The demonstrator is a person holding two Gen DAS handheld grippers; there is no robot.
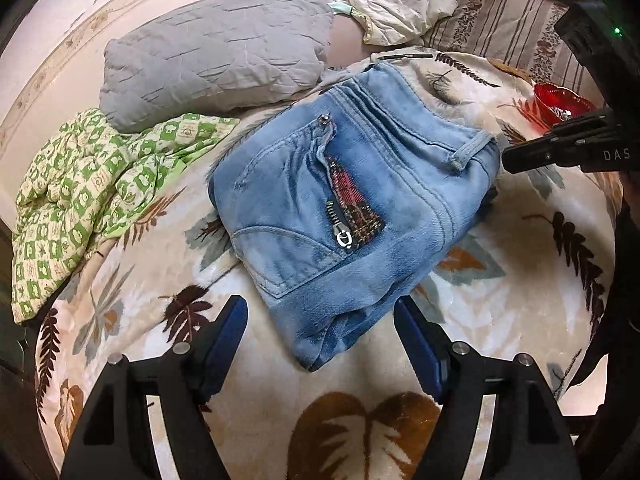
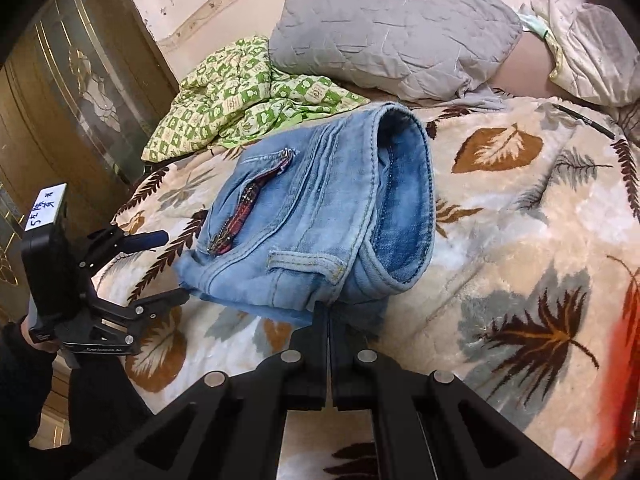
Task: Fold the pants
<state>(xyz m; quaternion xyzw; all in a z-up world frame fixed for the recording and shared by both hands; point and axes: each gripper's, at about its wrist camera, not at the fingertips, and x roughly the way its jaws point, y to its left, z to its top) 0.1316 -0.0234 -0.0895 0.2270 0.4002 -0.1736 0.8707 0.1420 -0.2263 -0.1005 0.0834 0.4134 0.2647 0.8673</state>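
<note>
The left wrist view looks steeply down along its jaws from the near edge of the bed [image 1: 500,312], close over the jeans [image 1: 352,184]. The right wrist view faces the same jeans [image 2: 316,216] from their waistband side (equally near, a little flatter). Both share the jeans, the grey pillow [image 1: 216,52] [image 2: 392,28] and each other's gripper.
</note>
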